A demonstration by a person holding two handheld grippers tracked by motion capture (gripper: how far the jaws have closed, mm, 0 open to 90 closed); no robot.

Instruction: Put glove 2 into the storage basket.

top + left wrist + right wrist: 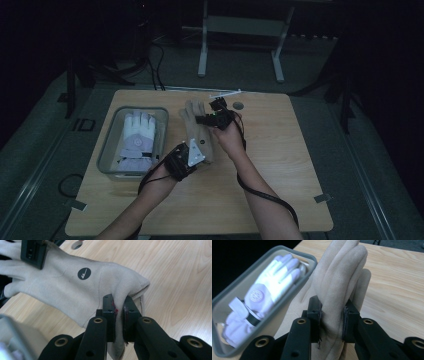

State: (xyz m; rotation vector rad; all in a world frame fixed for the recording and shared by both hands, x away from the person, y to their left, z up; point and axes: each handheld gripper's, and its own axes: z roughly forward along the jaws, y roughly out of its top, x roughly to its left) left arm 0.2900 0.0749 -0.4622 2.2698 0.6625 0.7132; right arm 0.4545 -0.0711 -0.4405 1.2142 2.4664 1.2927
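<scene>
A beige glove [196, 131] lies stretched on the wooden table beside a grey bin. It bears a round black logo [84, 273] on its back. My left gripper [187, 156] is shut on the glove's cuff [119, 305], with cloth pinched between the pads. My right gripper [211, 119] is shut on the glove's fingers [332, 315], which bunch up between its jaws. In the left gripper view the right gripper's black jaw [33, 252] presses on the glove's far end.
The grey bin [111, 135] at the table's left holds a white and lilac glove [137, 137], also seen in the right gripper view [265, 292]. A round hole [238, 105] sits in the table's far side. A white stand's legs [202, 55] rise behind the table.
</scene>
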